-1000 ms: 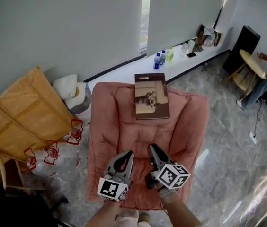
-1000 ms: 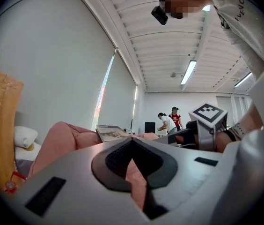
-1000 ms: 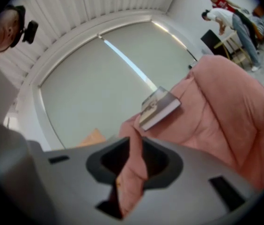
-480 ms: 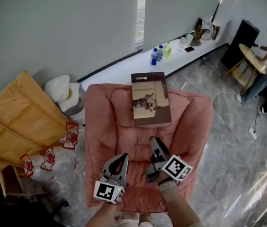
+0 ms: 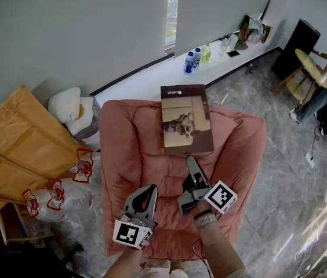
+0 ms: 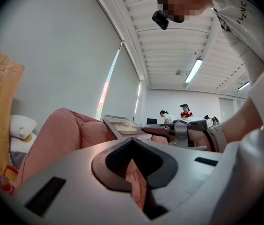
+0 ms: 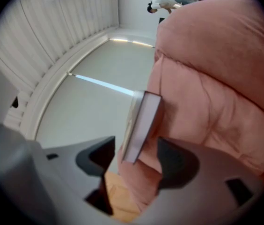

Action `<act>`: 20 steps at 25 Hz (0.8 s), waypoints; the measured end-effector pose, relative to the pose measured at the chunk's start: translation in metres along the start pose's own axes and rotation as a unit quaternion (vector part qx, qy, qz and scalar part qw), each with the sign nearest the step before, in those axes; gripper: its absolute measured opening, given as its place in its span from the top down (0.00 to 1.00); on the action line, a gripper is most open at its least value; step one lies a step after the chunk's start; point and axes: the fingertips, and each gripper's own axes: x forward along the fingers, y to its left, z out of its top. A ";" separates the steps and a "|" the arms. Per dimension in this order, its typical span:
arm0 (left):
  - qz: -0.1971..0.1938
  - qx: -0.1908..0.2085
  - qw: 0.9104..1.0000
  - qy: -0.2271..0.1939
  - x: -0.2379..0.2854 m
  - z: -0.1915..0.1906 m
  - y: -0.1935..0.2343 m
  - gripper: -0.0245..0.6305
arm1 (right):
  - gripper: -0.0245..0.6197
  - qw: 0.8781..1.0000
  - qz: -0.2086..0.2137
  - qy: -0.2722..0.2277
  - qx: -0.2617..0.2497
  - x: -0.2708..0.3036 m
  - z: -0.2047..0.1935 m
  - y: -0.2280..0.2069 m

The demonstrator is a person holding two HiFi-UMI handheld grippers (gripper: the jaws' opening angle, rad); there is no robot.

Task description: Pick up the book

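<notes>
A: Where is the brown hardback book with the photo cover (image 5: 186,120) sitting?
B: Leaning on the backrest of the pink padded armchair (image 5: 129,138). Right claw (image 7: 136,146) has just been opening wide; the near edge is lining up between its jaws, untouched. Left claw (image 5: 149,190) is hanging closed, empty.
A: Handling?
B: Probably stiff, weighty, slick-covered. I'm favouring a deep bite across that near edge.

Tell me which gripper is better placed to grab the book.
Right. The right gripper, jaws just opened wide and empty, points at the book, close to its near edge; the left gripper sits shut, farther back.
</notes>
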 end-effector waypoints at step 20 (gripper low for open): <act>-0.007 -0.004 1.000 0.002 0.019 -0.015 0.011 0.93 | 0.55 0.997 0.048 -0.015 0.059 0.040 0.012 -0.003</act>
